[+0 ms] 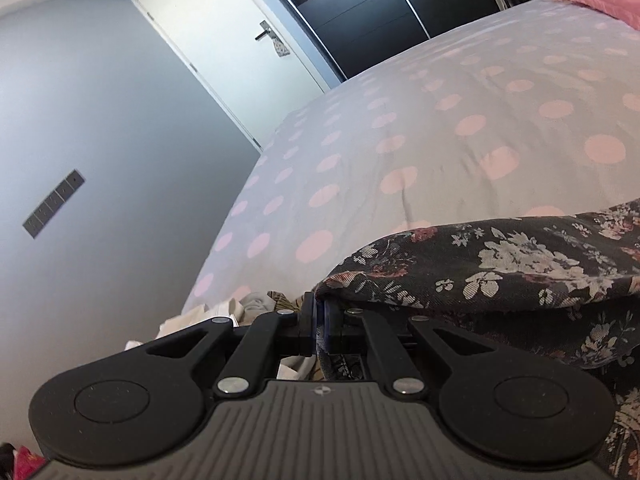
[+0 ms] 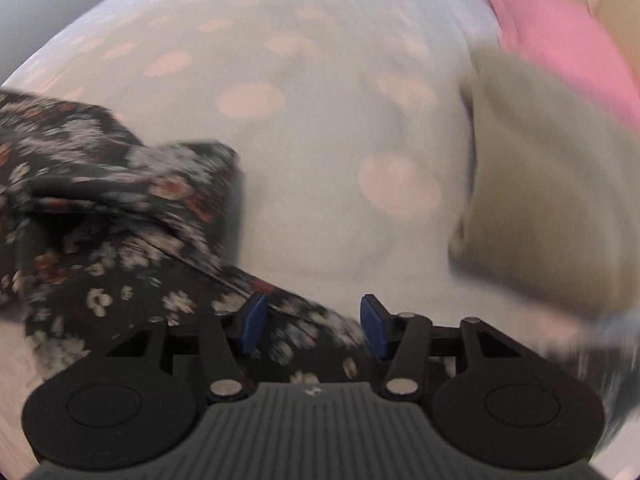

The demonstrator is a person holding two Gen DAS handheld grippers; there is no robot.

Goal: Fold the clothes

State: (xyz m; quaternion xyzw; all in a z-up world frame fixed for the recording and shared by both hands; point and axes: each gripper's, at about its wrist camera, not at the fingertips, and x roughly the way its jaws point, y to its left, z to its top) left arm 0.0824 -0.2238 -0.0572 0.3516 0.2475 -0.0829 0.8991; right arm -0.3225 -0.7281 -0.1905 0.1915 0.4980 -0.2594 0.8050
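The left gripper (image 1: 320, 322) points gently downward, its jaws pressed together on a fold of dark flowered cloth (image 1: 500, 264). The right gripper (image 2: 314, 326) points steeply down with its blue pads (image 2: 252, 326) standing well apart, the same cloth lying loose between them, unpinched.

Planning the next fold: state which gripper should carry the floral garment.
Left. The left gripper is shut on the garment; the right gripper is open, fabric loose between its pads.
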